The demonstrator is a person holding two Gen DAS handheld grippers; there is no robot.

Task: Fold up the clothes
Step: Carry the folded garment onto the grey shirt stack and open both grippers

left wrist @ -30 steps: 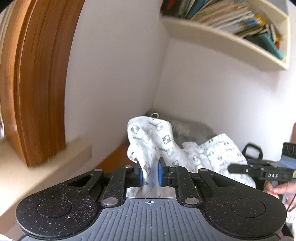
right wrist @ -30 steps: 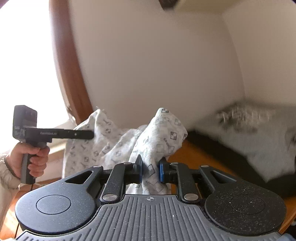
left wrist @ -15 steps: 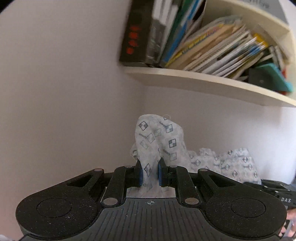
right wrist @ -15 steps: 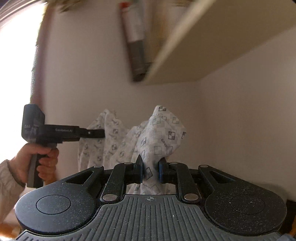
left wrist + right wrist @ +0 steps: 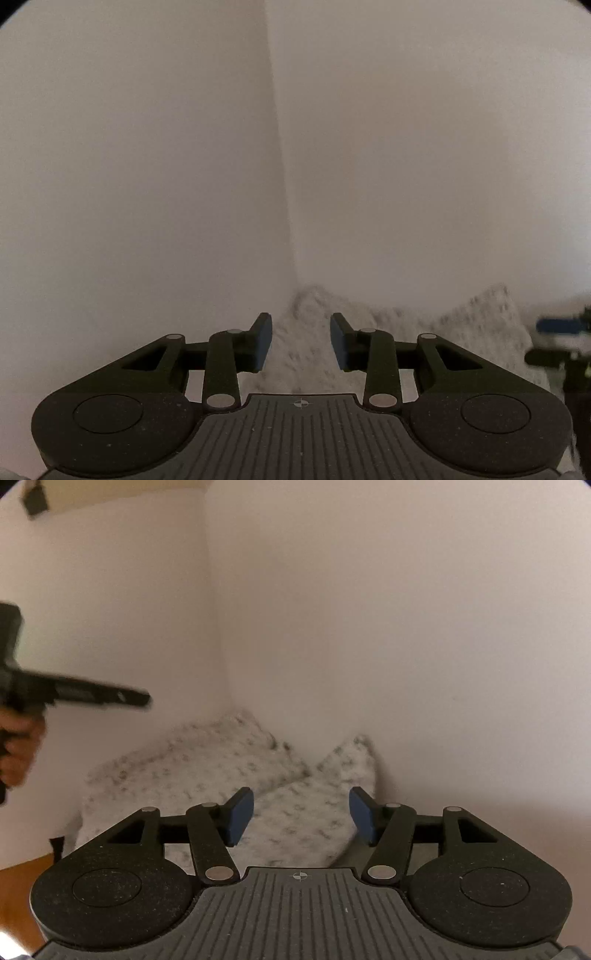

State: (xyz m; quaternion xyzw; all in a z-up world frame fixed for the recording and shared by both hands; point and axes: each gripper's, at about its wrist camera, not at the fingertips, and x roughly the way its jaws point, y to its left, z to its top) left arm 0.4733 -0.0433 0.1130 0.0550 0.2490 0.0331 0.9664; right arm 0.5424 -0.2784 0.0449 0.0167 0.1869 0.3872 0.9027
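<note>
Lying loose, patterned garment (image 5: 207, 771).

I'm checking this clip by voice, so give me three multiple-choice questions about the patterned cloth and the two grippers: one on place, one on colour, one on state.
1. Where is the patterned cloth?
A. by the wall corner
B. on a shelf
C. over a chair

2. What colour are the right gripper pads?
A. red
B. blue
C. yellow

3. How do the left gripper jaws stand?
A. clamped on the cloth
B. shut on nothing
C. apart, gripping nothing

Answers:
1 A, it is seen against the wall corner.
2 B, both pads show blue.
3 C, the jaws are opening and the pads are clear of the cloth.
</note>
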